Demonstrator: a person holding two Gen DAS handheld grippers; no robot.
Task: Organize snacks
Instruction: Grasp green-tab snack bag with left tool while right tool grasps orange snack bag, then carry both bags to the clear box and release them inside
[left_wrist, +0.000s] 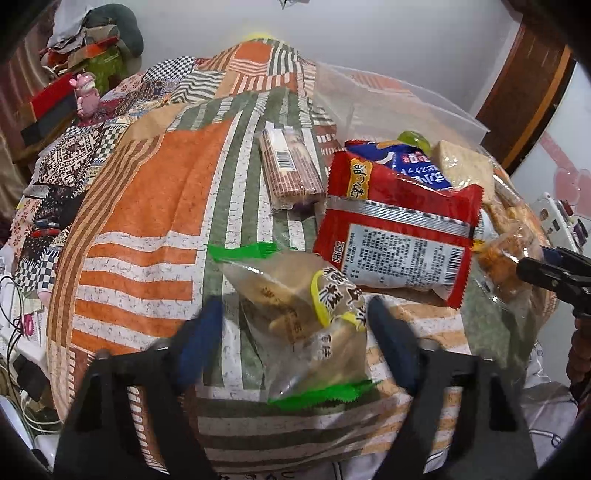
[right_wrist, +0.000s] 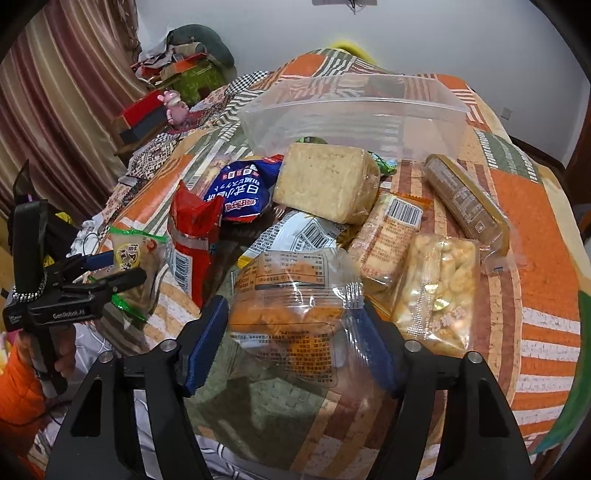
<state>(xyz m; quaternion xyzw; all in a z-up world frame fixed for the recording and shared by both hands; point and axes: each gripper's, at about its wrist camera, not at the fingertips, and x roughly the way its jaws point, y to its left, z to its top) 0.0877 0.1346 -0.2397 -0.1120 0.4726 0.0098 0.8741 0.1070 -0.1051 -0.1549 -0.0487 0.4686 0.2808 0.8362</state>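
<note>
A pile of snack packets lies on a patchwork bed cover. My left gripper (left_wrist: 295, 332) is open, its fingers either side of a clear green-edged pastry packet (left_wrist: 295, 314), which also shows in the right wrist view (right_wrist: 129, 254). My right gripper (right_wrist: 291, 339) is open around the near end of a clear bag of orange snacks (right_wrist: 291, 306). A red packet (left_wrist: 399, 229), a blue packet (right_wrist: 240, 192), a pale cracker block (right_wrist: 325, 181), a brown roll (right_wrist: 465, 203) and a brick-pattern wafer pack (left_wrist: 288, 166) lie around. A clear plastic bin (right_wrist: 354, 107) stands behind the pile.
A bag of pale puffs (right_wrist: 436, 288) and an orange barcode packet (right_wrist: 391, 236) lie right of my right gripper. Boxes, a pink toy (right_wrist: 173, 107) and clutter sit at the far left by the curtain. Cables lie off the bed's left edge (left_wrist: 14, 314).
</note>
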